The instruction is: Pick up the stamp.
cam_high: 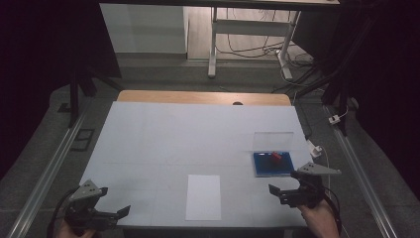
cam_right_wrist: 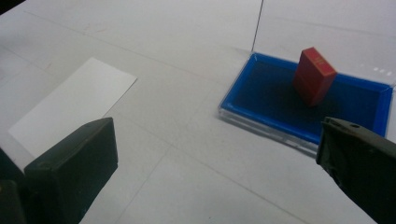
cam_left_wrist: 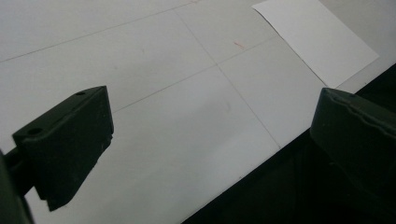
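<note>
A white sheet of paper (cam_high: 203, 197) lies flat near the table's front edge. To its right, a shallow blue tray (cam_high: 262, 172) holds a small red block (cam_high: 275, 156) that stands tilted, and a clear lid (cam_high: 273, 140) rises behind it. My right gripper (cam_high: 283, 182) hovers open just in front of the tray. In the right gripper view the gripper (cam_right_wrist: 215, 158) has nothing between its fingers; the red block (cam_right_wrist: 314, 75) and blue tray (cam_right_wrist: 243, 109) lie ahead, the paper (cam_right_wrist: 74, 107) off to the left. My left gripper (cam_high: 115, 201) is open and empty at the front left corner.
The left gripper view has its gripper (cam_left_wrist: 210, 140) over the white table cover (cam_left_wrist: 163, 93), with the paper (cam_left_wrist: 317, 37) beyond and the table's front edge (cam_left_wrist: 261, 163) crossing below. Past the wooden far edge (cam_high: 203, 97) are desk legs and cables on the floor.
</note>
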`<state>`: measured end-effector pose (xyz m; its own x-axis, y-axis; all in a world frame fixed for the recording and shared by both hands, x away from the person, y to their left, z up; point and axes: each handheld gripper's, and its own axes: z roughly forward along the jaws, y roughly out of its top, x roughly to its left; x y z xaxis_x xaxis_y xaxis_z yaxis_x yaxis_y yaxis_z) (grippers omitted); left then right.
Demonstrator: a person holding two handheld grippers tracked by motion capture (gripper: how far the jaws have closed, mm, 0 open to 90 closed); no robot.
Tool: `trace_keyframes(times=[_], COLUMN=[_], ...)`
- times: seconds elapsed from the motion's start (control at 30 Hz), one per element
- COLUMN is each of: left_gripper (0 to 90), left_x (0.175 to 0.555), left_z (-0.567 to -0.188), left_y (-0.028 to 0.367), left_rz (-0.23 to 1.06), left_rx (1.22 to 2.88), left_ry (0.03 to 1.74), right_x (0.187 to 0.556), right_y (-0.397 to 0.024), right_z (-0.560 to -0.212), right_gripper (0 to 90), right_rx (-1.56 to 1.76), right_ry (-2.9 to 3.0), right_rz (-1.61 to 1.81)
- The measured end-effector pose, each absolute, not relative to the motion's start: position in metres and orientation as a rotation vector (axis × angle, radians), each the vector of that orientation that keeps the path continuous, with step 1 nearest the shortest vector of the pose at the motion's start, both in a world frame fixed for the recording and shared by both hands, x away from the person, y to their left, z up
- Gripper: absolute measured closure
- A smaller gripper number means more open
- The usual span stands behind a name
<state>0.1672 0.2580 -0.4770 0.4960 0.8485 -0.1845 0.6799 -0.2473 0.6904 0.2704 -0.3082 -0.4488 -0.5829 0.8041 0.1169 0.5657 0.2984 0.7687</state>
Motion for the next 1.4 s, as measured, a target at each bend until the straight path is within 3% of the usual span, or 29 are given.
trace_keyframes(times=[1.4], left_gripper=[0.0], left_x=[0.168], left_z=[-0.477], left_y=[0.256], left_rz=[0.293], left_rx=[2.025], left_ry=[1.243], right_x=[0.350], right_y=[-0.305], right_z=[-0.469], right_gripper=[0.0], right_rx=[1.213], right_ry=[2.310], right_rz=[0.942])
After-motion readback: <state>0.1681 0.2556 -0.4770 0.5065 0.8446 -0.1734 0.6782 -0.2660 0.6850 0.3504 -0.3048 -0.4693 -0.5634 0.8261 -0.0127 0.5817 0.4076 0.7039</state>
